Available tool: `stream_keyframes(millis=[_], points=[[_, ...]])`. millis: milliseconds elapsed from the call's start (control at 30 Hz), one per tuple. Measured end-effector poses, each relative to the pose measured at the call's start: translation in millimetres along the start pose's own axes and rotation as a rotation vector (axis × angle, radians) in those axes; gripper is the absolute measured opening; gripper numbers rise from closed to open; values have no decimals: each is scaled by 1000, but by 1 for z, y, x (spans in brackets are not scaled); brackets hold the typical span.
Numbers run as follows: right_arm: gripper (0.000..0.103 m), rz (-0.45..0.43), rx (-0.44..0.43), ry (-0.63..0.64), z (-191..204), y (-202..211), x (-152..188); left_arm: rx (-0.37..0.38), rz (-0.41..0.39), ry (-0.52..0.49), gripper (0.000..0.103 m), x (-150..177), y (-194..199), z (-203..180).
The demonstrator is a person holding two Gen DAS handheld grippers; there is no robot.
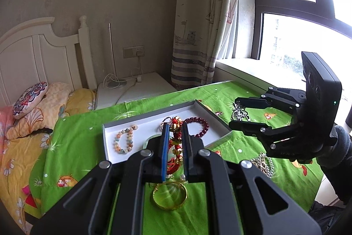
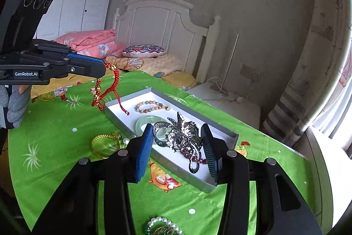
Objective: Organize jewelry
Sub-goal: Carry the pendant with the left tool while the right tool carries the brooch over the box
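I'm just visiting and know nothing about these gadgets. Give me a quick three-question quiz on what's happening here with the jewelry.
1. True or false: the left gripper is shut on the red cord bracelet.
2. Which piece lies in the gray tray?
A. the gold bangle
B. the pastel bead bracelet
C. the pearl string
3. Fill in: the silver ornament sits between the fingers of the ___ gripper.

Key
1. True; the bracelet dangles from it above the green cloth.
2. B.
3. Right gripper; its fingers look spread, and whether they touch is unclear.
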State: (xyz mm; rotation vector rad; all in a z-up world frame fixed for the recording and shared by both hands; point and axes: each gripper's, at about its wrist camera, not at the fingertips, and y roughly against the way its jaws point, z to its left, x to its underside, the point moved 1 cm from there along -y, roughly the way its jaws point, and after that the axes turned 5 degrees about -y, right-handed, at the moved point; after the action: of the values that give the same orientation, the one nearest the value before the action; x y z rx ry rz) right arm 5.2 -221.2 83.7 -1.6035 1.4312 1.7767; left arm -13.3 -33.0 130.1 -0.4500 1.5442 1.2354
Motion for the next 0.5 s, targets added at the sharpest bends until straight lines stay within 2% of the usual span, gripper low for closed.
stream_keyframes(millis=[133, 233, 500], points=[[44, 11, -7, -24, -8, -13, -10, -29, 20, 12, 10, -14, -19, 16], [44, 53, -7, -75, -21, -33, -16, -52, 50, 34, 10, -22, -40, 32], [44, 254, 38, -334, -84, -120, -20, -117, 143, 96, 10, -32, -111, 62]])
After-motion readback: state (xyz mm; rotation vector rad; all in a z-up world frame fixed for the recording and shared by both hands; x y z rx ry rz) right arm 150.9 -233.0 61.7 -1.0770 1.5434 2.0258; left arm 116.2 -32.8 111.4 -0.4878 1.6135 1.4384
